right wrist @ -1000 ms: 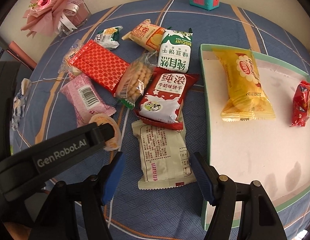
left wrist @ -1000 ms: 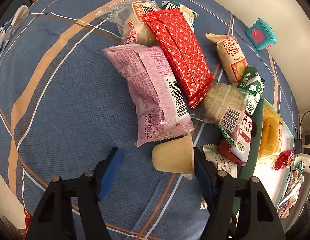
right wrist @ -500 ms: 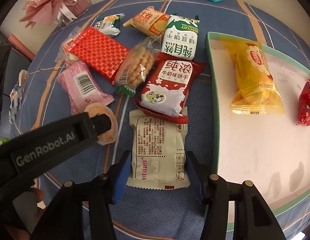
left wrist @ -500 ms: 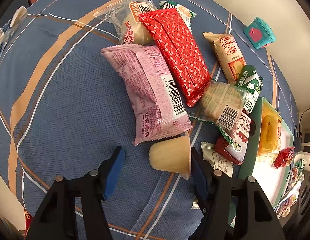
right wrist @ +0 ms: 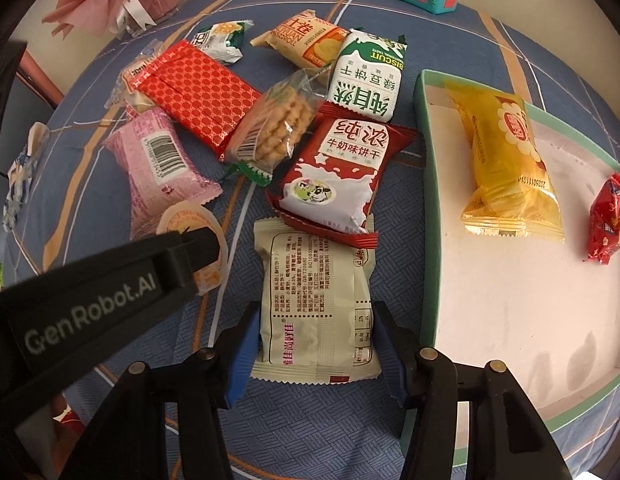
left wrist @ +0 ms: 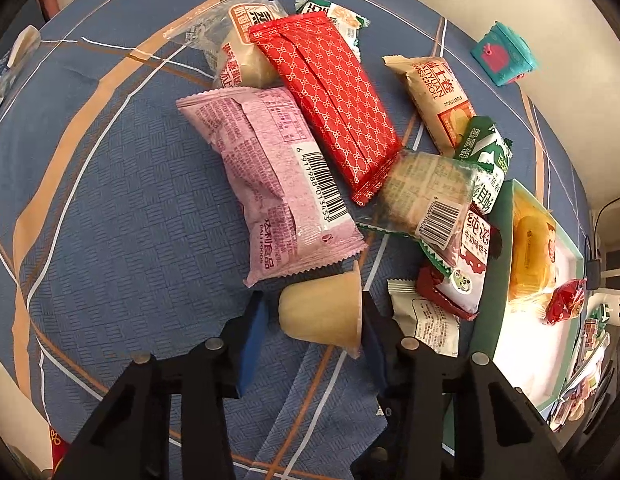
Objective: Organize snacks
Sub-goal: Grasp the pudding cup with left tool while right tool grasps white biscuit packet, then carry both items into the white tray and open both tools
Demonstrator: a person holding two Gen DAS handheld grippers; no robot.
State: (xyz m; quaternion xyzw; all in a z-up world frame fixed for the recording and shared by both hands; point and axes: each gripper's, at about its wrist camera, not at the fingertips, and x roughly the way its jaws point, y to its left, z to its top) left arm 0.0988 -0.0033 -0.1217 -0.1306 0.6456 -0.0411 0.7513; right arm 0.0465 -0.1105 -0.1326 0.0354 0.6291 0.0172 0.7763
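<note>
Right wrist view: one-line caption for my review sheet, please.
Right gripper straddles a cream packet beside the tray; left gripper closing around a jelly cup.

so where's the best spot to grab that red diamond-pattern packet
Across its narrow width near the middle, from above. The red packet is long and flat, both long edges look free, while its ends overlap the clear bun bag and cookie pack.

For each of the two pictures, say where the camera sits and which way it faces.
Left wrist: on the left gripper, facing steeply down; its closing jaws flank the jelly cup.
Right wrist: on the right gripper, facing down; its pads press the cream packet; the left gripper shows too.
Shared: pink packet, tray.
</note>
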